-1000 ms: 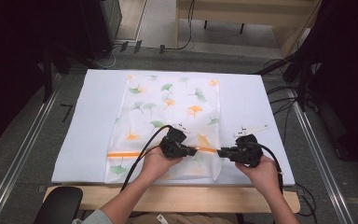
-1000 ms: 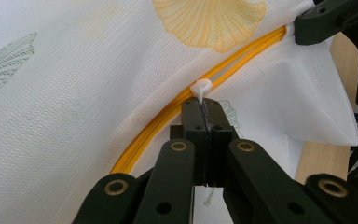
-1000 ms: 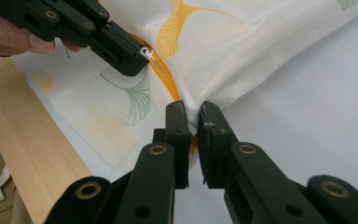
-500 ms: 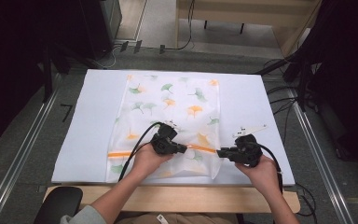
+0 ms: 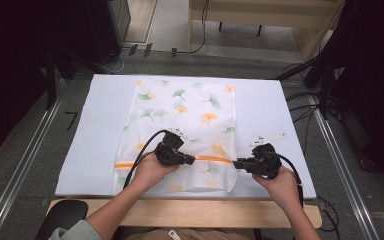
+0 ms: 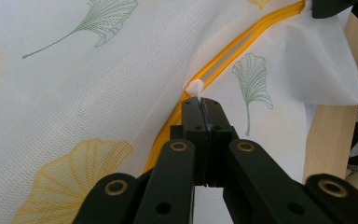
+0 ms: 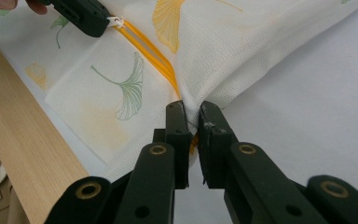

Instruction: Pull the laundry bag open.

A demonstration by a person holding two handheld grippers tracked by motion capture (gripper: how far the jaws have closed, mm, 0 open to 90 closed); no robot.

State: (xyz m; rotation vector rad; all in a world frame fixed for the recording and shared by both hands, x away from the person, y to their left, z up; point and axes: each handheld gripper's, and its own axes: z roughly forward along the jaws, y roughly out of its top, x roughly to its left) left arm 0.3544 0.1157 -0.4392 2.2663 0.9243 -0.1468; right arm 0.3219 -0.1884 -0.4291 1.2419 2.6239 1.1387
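A white mesh bag (image 5: 185, 110) printed with green and orange ginkgo leaves lies flat on the white-covered table (image 5: 97, 125). An orange zipper (image 5: 214, 159) runs across its near end. My left gripper (image 5: 192, 160) is shut on the small white zipper pull (image 6: 196, 87); beyond the pull the two zipper halves (image 6: 242, 44) stand parted. My right gripper (image 5: 236, 163) is shut on the bag's right edge at the zipper's end (image 7: 186, 105), the cloth bunched between its jaws. The right gripper view also has the left gripper (image 7: 103, 22) on the pull (image 7: 115, 21) farther off.
The table's wooden front edge (image 5: 190, 212) runs just behind both hands. Cables (image 5: 305, 107) and dark stands sit off the table's right side, and a metal rail (image 5: 25, 165) runs along the floor at left. White cover (image 5: 265, 110) lies bare around the bag.
My left gripper has slid left along the zipper with the pull, away from the right gripper. The right gripper has stayed where it was.
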